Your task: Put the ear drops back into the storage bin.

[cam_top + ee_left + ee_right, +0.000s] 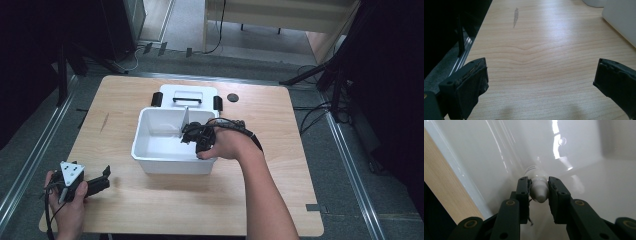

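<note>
A white plastic bin (145,150) stands in the middle of the wooden table (150,200), with a divider (184,120) upright inside it. My right gripper (192,134) reaches down into the bin's right compartment. In the right gripper view it (538,187) is shut on a small white bottle (537,185) by the cap end, close to the bin's inner wall (499,157). My left gripper (102,177) rests at the table's front left corner. Its jaws stand wide open (540,80) over bare wood, holding nothing.
The bin's white lid (187,94) with a black handle and two black clasps lies just behind the bin. A small black round disc (232,97) sits at the back right of the table. The bin's side (621,22) shows at the left gripper view's upper right.
</note>
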`<act>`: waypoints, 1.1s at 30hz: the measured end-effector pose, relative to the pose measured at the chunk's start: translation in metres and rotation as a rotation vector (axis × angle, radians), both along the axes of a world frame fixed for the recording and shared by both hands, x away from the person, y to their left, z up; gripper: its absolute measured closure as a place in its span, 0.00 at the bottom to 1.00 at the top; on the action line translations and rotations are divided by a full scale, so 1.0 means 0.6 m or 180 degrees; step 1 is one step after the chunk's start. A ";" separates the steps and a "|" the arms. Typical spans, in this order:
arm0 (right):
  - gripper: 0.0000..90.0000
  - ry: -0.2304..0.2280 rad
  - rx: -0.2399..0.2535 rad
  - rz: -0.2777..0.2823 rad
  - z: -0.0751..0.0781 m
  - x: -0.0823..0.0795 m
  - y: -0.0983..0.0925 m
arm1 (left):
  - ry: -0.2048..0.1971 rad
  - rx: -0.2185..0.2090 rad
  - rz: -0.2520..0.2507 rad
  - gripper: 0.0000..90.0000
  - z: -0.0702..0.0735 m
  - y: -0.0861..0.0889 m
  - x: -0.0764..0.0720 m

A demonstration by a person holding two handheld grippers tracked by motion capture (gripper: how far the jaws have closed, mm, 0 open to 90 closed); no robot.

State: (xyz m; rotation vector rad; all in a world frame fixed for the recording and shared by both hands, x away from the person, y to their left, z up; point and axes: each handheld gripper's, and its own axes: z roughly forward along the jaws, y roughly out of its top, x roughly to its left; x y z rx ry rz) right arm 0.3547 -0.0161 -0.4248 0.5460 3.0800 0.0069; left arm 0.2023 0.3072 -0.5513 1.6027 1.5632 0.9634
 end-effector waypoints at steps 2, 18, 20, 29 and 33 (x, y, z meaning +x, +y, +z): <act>0.80 0.0004 -0.0028 -0.0014 -0.001 -0.001 0.001 | 0.0000 -0.0001 -0.0001 0.00 0.000 0.000 0.000; 0.80 0.0085 -0.0142 -0.0122 -0.011 0.007 -0.005 | 0.0020 0.0012 -0.0006 0.00 0.000 0.000 0.001; 0.80 0.0095 -0.0149 -0.0132 -0.012 0.007 -0.005 | 0.0019 0.0011 -0.0007 0.00 0.000 0.000 0.001; 0.80 0.0180 -0.0195 -0.0218 -0.013 0.009 -0.005 | 0.0026 0.0007 -0.0009 0.00 0.000 0.000 0.001; 0.80 0.0201 -0.0213 -0.0237 -0.015 0.009 -0.004 | 0.0027 0.0003 -0.0009 0.00 0.000 0.000 0.001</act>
